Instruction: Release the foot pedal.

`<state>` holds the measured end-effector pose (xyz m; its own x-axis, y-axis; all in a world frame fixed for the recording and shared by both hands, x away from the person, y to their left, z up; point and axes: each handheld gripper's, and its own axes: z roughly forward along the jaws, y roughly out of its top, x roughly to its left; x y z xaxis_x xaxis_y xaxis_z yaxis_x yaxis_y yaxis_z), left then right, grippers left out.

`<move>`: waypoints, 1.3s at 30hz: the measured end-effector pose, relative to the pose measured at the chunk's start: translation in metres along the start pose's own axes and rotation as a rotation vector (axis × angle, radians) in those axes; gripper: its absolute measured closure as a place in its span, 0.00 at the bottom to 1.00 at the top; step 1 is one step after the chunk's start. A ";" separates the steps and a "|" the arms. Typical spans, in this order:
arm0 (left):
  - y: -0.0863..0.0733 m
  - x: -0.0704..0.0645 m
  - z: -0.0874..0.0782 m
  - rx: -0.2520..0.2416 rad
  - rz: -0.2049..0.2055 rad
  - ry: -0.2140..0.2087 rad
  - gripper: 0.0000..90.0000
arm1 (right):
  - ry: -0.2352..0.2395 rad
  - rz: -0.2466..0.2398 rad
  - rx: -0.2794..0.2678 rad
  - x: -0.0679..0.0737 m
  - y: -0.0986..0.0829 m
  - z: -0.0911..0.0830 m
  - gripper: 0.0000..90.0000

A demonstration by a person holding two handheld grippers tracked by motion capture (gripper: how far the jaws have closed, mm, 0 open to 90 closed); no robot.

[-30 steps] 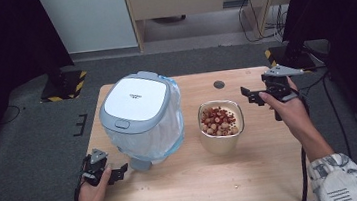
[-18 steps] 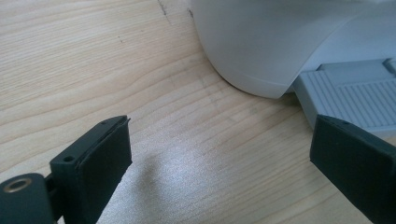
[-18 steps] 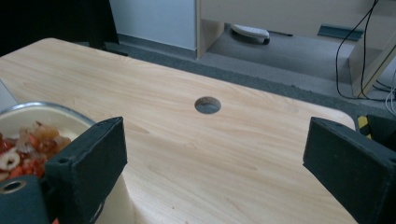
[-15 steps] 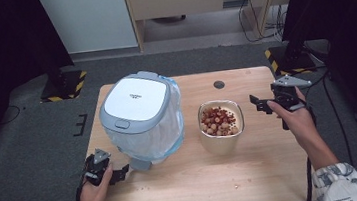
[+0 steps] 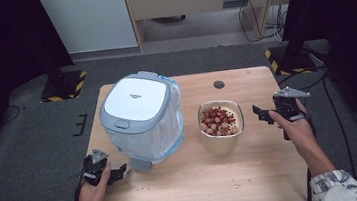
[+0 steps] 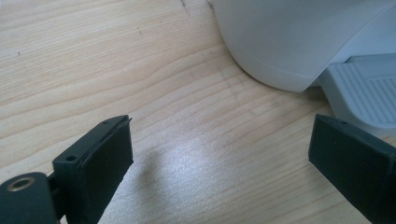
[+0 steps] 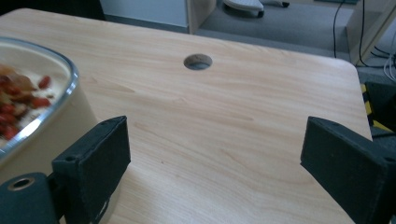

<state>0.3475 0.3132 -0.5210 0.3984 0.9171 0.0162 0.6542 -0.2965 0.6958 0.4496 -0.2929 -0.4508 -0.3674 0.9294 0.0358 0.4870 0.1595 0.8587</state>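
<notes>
A white cooker with a grey lid (image 5: pixel 140 112) stands on the left half of the wooden table (image 5: pixel 190 184). To its right sits a cream pot (image 5: pixel 221 128) holding red and pale bits. My left gripper (image 5: pixel 118 172) rests near the front left corner, open and pointing at the cooker's grey front tab (image 5: pixel 140 164). In the left gripper view that gripper (image 6: pixel 219 163) has bare wood between its jaws, with the cooker's white body (image 6: pixel 289 37) and tab (image 6: pixel 364 93) just beyond. My right gripper (image 5: pixel 262 114) is open, right of the pot. In the right gripper view that gripper (image 7: pixel 215 163) has the pot (image 7: pixel 37 107) beside its left jaw.
A round cable hole (image 5: pixel 219 84) lies in the table behind the pot, also seen as the hole (image 7: pixel 197 61) in the right gripper view. A few crumbs (image 5: pixel 236 187) lie near the front edge. Dark floor and yellow-black stand bases (image 5: pixel 64 85) surround the table.
My right gripper has come nearer the front of the table and sits lower beside the pot. The left gripper, cooker and pot have stayed put.
</notes>
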 end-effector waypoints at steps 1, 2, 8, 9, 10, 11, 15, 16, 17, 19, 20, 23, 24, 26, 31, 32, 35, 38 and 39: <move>0.000 0.000 0.000 0.002 0.001 -0.002 0.06 | -0.007 0.007 0.007 0.000 -0.003 0.001 0.11; -0.001 0.001 0.000 0.004 0.000 -0.003 0.06 | -0.008 0.009 0.015 -0.001 -0.005 0.002 0.11; -0.001 0.002 0.001 0.014 0.003 0.008 0.06 | -0.004 0.026 0.090 -0.001 -0.024 0.011 0.11; -0.002 0.002 0.001 0.018 0.005 0.013 0.06 | -0.004 0.031 0.095 -0.002 -0.025 0.012 0.11; -0.002 0.003 0.001 0.019 0.006 0.019 0.06 | -0.004 0.035 0.105 -0.002 -0.028 0.014 0.10; -0.002 0.003 0.001 0.020 0.005 0.022 0.07 | -0.002 0.032 0.115 -0.003 -0.029 0.015 0.10; -0.003 0.005 0.002 0.030 0.003 0.034 0.07 | -0.010 0.058 0.118 -0.005 -0.033 0.019 0.10; -0.004 0.005 0.003 0.038 0.003 0.036 0.07 | -0.014 0.059 0.123 -0.005 -0.034 0.020 0.10; -0.004 0.005 0.004 0.042 0.004 0.038 0.07 | -0.022 0.062 0.128 -0.006 -0.036 0.021 0.10; -0.005 0.006 0.005 0.052 0.004 0.043 0.07 | -0.029 0.070 0.142 -0.006 -0.039 0.023 0.09; -0.005 0.007 0.006 0.047 -0.001 0.040 0.06 | -0.035 0.067 0.145 -0.006 -0.041 0.024 0.09; -0.005 0.008 0.007 0.043 -0.006 0.037 0.05 | -0.056 0.077 0.174 -0.008 -0.047 0.028 0.08; -0.005 0.008 0.008 0.040 -0.007 0.033 0.05 | -0.063 0.078 0.173 -0.009 -0.049 0.029 0.08; -0.006 0.008 0.009 0.035 -0.017 0.018 0.05 | -0.065 0.091 0.189 -0.008 -0.054 0.031 0.07; -0.007 0.008 0.011 0.024 -0.023 0.008 0.03 | -0.071 0.088 0.224 -0.003 -0.070 0.037 0.06; -0.007 0.008 0.011 0.022 -0.023 0.006 0.02 | -0.076 0.085 0.238 -0.002 -0.074 0.038 0.05; -0.007 0.007 0.011 0.021 -0.017 0.003 0.02 | -0.113 0.045 0.240 0.006 -0.081 0.038 0.03; -0.007 0.007 0.012 0.019 -0.014 0.002 0.01 | -0.130 0.053 0.240 0.008 -0.084 0.034 0.03; -0.007 0.007 0.012 0.019 -0.014 0.002 0.01 | -0.138 0.058 0.239 0.009 -0.084 0.033 0.03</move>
<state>0.3535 0.3186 -0.5342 0.3880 0.9216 0.0085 0.6714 -0.2890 0.6824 0.4319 -0.2868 -0.5398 -0.2300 0.9732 -0.0027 0.6834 0.1635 0.7115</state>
